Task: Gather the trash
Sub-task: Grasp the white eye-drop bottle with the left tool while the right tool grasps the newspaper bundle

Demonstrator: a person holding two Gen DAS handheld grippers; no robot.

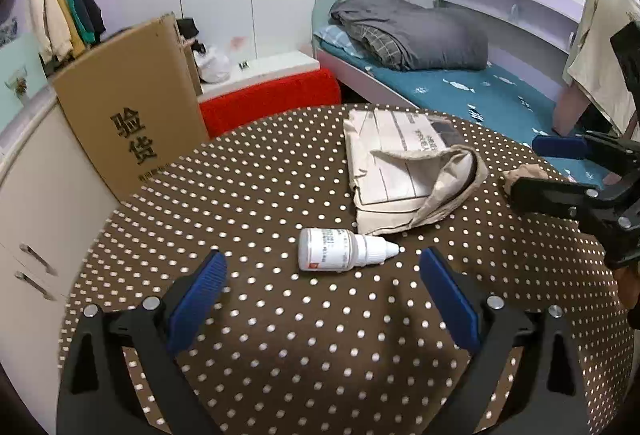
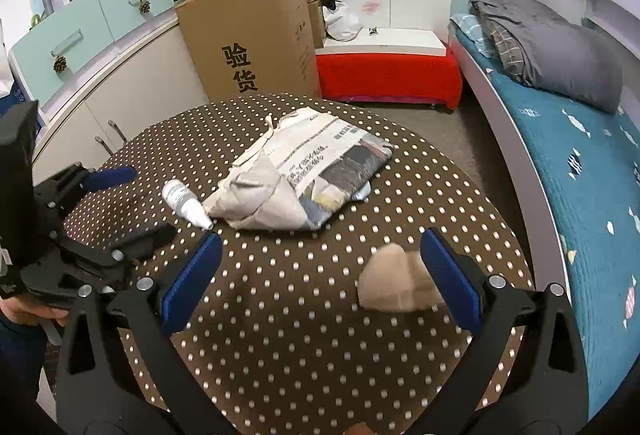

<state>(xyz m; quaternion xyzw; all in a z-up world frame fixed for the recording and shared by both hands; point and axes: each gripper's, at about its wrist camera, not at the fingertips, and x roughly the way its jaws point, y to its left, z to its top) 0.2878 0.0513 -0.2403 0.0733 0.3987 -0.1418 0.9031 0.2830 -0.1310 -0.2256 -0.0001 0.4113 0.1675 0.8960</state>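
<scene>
A small white dropper bottle [image 1: 344, 250] lies on its side on the dotted round table [image 1: 280, 315], just ahead of my open left gripper [image 1: 322, 267]. Behind it lies a folded newspaper bag [image 1: 404, 175] with its mouth open. The bottle [image 2: 185, 203] and the newspaper bag [image 2: 304, 175] also show in the right wrist view. A crumpled beige wad [image 2: 396, 285] lies on the table between the fingers of my open right gripper [image 2: 322, 267], close to the right finger. The right gripper [image 1: 532, 171] shows at the right of the left wrist view, around the wad [image 1: 524, 175].
A tall cardboard box [image 1: 132, 107] stands beyond the table's far left edge. A red bench [image 2: 388, 75] and a bed [image 2: 580, 175] with a grey duvet lie behind and to the right. White cabinets [image 2: 100, 95] line the left.
</scene>
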